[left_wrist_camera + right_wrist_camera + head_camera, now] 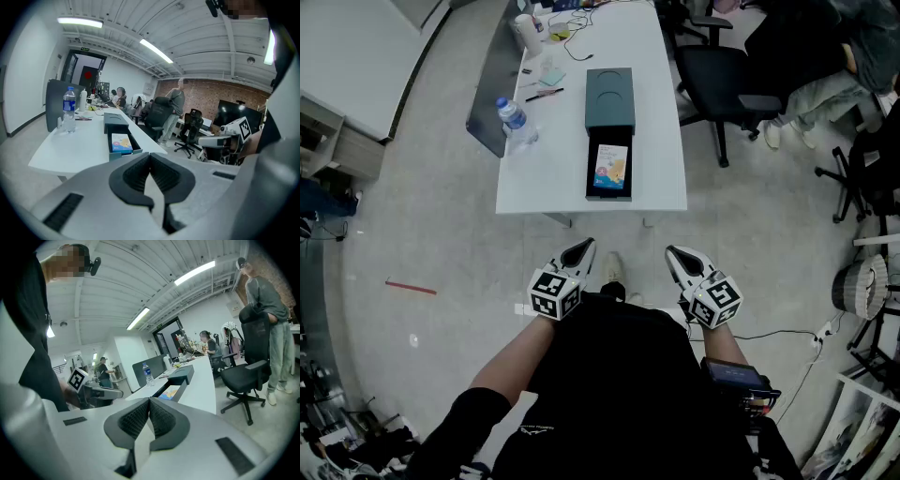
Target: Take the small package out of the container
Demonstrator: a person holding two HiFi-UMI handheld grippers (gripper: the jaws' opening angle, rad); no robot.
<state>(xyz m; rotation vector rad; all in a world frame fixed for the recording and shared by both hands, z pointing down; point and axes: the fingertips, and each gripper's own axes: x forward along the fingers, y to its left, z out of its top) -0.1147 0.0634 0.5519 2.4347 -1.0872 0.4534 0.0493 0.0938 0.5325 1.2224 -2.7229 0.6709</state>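
Note:
A dark teal container [609, 103] lies on the white table [544, 183], its drawer pulled out toward me. In the drawer lies the small package [611, 169], with a colourful printed face up. It also shows in the left gripper view as the package [121, 140] inside the container [116, 123], and in the right gripper view as the package [171, 391]. My left gripper [580, 250] and right gripper [677, 254] hang side by side near my body, short of the table's near edge. Both are shut and hold nothing.
A water bottle [514, 117] stands at the table's left side, with pens and cables toward the far end. A grey divider panel [487, 84] runs along the left edge. A black office chair [722, 75] stands right of the table. People stand and sit nearby.

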